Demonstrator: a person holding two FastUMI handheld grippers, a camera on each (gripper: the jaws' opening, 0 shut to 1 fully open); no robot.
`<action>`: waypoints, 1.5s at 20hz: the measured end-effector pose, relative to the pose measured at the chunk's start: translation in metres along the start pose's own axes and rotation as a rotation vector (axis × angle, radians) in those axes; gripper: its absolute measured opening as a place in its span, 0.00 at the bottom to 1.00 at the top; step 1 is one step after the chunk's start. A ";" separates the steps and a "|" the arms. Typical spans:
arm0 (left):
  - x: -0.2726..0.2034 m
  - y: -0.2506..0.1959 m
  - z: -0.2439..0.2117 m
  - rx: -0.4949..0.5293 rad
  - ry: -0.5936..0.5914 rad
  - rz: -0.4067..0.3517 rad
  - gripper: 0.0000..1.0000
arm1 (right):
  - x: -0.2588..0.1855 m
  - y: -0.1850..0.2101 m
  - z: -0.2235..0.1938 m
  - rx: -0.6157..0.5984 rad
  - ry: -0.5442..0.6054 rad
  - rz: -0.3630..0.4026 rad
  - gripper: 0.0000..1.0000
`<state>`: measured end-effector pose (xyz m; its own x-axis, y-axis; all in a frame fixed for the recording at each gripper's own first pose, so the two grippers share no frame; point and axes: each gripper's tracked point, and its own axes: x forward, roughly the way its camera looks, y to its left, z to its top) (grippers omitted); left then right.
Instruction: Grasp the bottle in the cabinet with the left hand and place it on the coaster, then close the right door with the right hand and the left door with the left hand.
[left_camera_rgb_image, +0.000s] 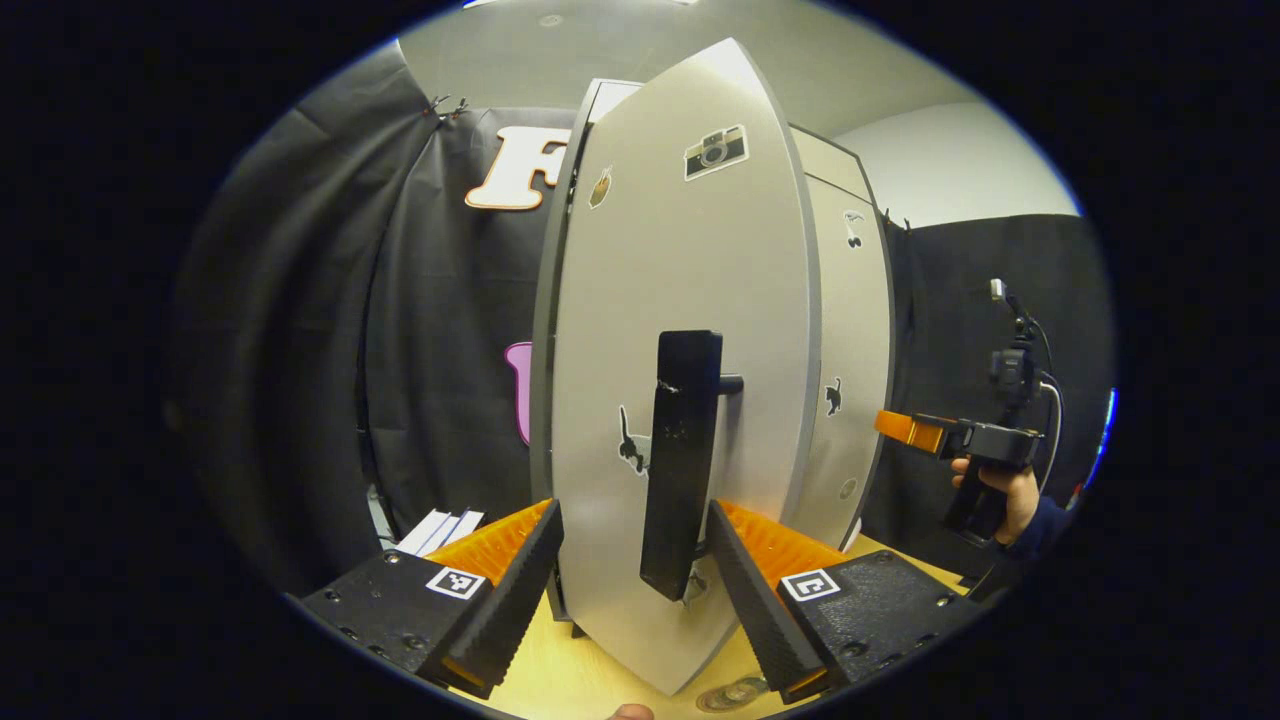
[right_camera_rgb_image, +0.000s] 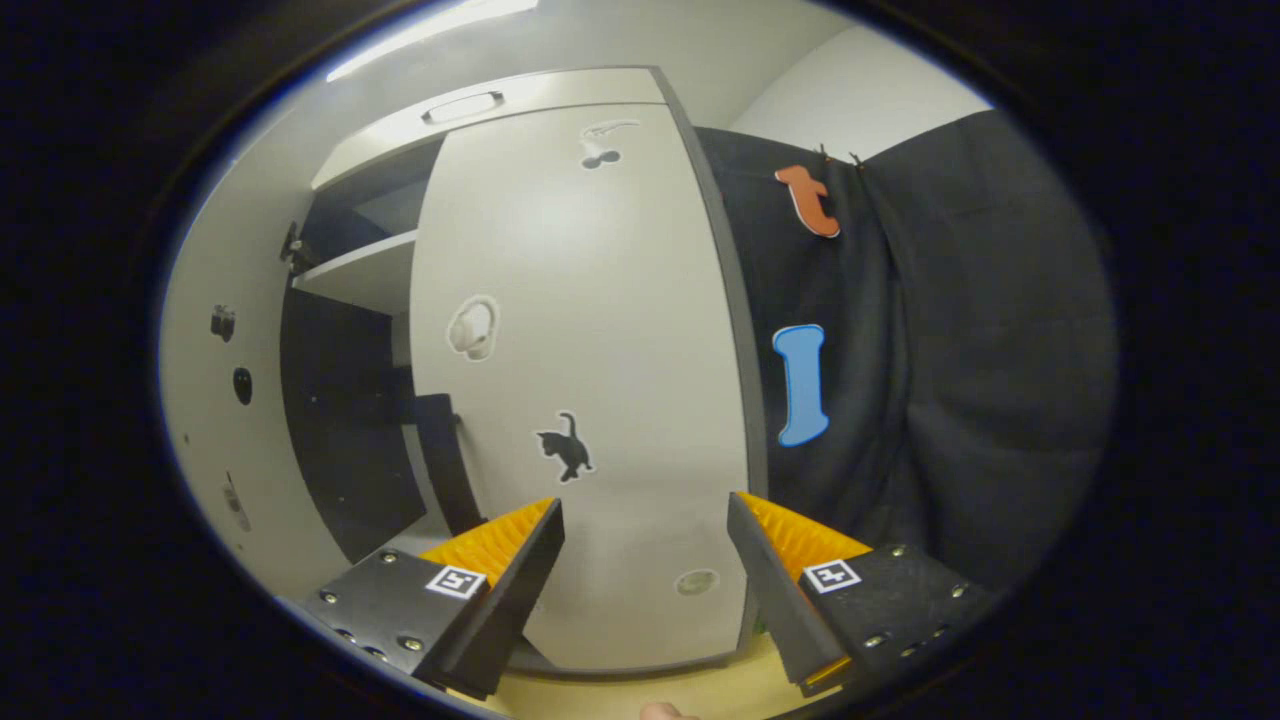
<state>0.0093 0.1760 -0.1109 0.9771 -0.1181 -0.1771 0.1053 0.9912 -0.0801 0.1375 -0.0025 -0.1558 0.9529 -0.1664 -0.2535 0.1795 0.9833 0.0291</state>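
The cabinet's left door (left_camera_rgb_image: 690, 250), pale grey with stickers, stands partly swung out right in front of me. Its black upright handle (left_camera_rgb_image: 683, 460) sits between the fingers of my left gripper (left_camera_rgb_image: 635, 520), which is open and not pressing on it. Behind it the right door (left_camera_rgb_image: 852, 330) lies close to the cabinet front. My right gripper (left_camera_rgb_image: 905, 430) is held by a hand at the far right, pointing at that door. In the right gripper view the right door (right_camera_rgb_image: 600, 330) faces my open right gripper (right_camera_rgb_image: 645, 510), with dark cabinet space and a shelf (right_camera_rgb_image: 355, 270) to its left.
A wooden tabletop (left_camera_rgb_image: 570, 670) carries the cabinet. A small round flat thing (left_camera_rgb_image: 735, 692) lies on it at the bottom edge. White flat pieces (left_camera_rgb_image: 440, 528) lie left of the cabinet. Black cloth (right_camera_rgb_image: 950, 400) hangs all round.
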 end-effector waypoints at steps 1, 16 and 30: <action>0.003 -0.003 -0.001 -0.006 0.000 -0.008 0.92 | -0.001 -0.007 0.000 0.005 0.002 -0.011 0.97; 0.090 -0.070 -0.007 -0.018 -0.007 -0.102 0.96 | -0.016 -0.077 0.003 0.002 0.002 -0.100 1.00; 0.137 -0.088 -0.008 -0.043 -0.011 -0.076 0.98 | -0.022 -0.090 0.012 -0.052 -0.041 -0.067 1.00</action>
<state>0.1323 0.0722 -0.1355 0.9685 -0.1918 -0.1587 0.1712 0.9760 -0.1347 0.1034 -0.0883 -0.1416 0.9486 -0.2334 -0.2138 0.2309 0.9723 -0.0367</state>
